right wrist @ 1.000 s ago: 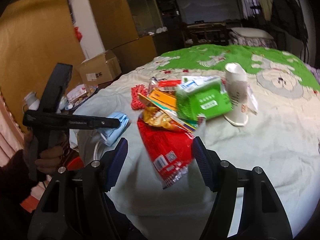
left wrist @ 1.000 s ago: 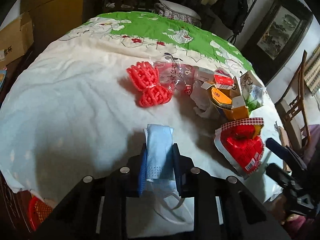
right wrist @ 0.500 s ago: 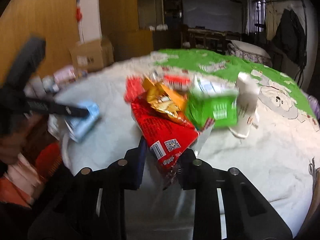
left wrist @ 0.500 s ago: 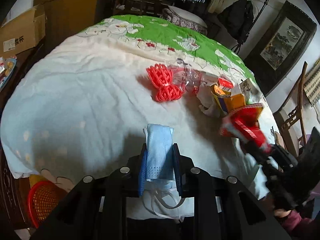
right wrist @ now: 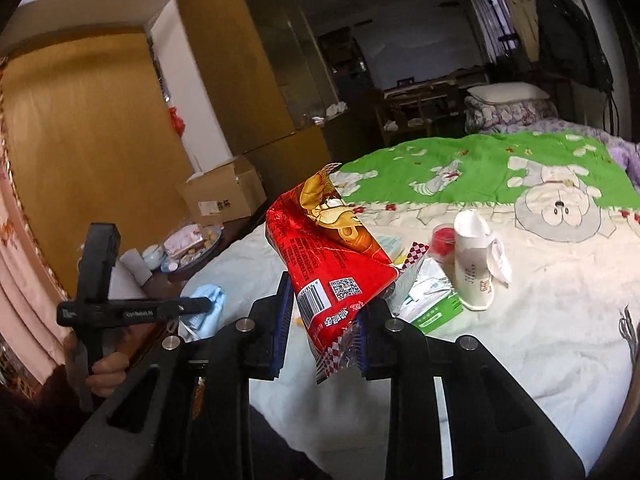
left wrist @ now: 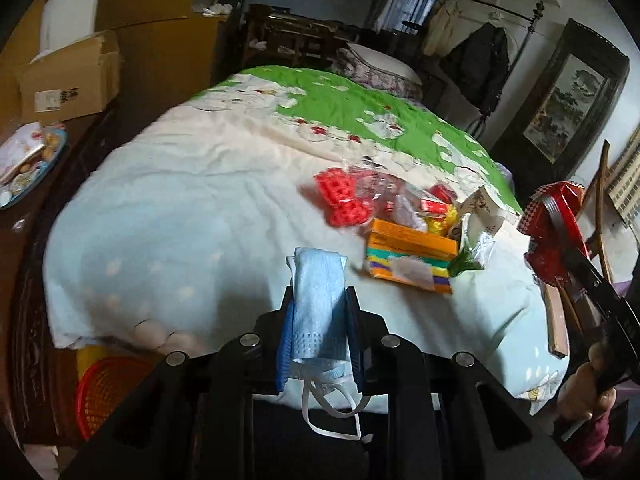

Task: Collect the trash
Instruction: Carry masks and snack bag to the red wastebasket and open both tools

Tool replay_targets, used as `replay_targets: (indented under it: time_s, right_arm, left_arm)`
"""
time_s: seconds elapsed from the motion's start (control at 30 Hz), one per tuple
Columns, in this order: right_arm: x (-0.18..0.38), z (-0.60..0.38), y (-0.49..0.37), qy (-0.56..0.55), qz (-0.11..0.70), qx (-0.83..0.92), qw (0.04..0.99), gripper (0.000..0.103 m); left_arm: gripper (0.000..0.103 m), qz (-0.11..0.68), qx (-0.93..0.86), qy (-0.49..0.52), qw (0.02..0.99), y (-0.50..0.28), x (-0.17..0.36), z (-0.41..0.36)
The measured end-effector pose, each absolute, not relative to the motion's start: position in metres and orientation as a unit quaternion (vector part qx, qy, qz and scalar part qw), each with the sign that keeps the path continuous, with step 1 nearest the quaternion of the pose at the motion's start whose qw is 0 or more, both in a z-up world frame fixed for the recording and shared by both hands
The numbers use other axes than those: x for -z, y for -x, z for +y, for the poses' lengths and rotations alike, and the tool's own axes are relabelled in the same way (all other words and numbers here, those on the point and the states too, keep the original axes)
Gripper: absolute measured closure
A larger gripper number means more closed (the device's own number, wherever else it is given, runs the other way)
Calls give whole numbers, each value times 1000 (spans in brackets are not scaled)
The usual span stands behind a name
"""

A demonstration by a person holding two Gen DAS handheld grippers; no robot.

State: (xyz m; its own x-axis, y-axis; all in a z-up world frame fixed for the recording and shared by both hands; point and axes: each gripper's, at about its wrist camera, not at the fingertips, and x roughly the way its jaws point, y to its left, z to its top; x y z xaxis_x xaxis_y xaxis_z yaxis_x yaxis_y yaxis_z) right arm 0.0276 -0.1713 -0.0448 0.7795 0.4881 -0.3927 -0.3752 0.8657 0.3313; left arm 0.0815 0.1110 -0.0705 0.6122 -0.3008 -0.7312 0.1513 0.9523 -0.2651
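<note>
My left gripper (left wrist: pixel 319 312) is shut on a blue face mask (left wrist: pixel 318 300), held above the bed's near edge; the mask also shows in the right wrist view (right wrist: pixel 206 304). My right gripper (right wrist: pixel 320 320) is shut on a red snack bag (right wrist: pixel 328 256), lifted off the bed; the bag shows at the right of the left wrist view (left wrist: pixel 554 228). Trash lies on the bed: a red foam net (left wrist: pixel 342 202), an orange box (left wrist: pixel 410 254), a white paper cup (right wrist: pixel 474 264), a green tissue pack (right wrist: pixel 434 300).
A red basket (left wrist: pixel 106 392) stands on the floor by the bed's near left corner. A cardboard box (right wrist: pixel 222 196) and a plate of snacks (left wrist: pixel 28 164) sit to the left. The quilt (right wrist: pixel 540 320) covers the bed.
My right gripper closed on the red snack bag and lifted it off the bed. My left gripper pulled back and up with the mask, bringing the red basket into view.
</note>
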Motion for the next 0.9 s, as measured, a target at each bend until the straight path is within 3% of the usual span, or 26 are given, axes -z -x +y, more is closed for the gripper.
replay_targets:
  time_s: [0.27, 0.5, 0.53, 0.57, 0.63, 0.9]
  right_arm:
    - [38, -136, -5, -100, 237, -288, 923, 75]
    - [39, -85, 2, -83, 260, -330, 904, 75]
    - [40, -74, 1, -76, 265, -337, 900, 75]
    - [41, -64, -1, -69, 271, -343, 897, 75]
    - [45, -41, -7, -56, 288, -355, 888, 75]
    - [67, 44, -19, 2, 348, -408, 844, 73]
  left_arm:
    - [79, 427, 31, 118, 896, -28, 80, 190]
    - [78, 457, -28, 169, 873, -3, 124, 259]
    - [70, 466, -31, 178, 866, -2, 134, 270]
    - [48, 476, -37, 185, 859, -3, 143, 276]
    - [27, 485, -57, 194, 851, -2, 155, 286]
    - [14, 469, -94, 222, 850, 10, 167, 326]
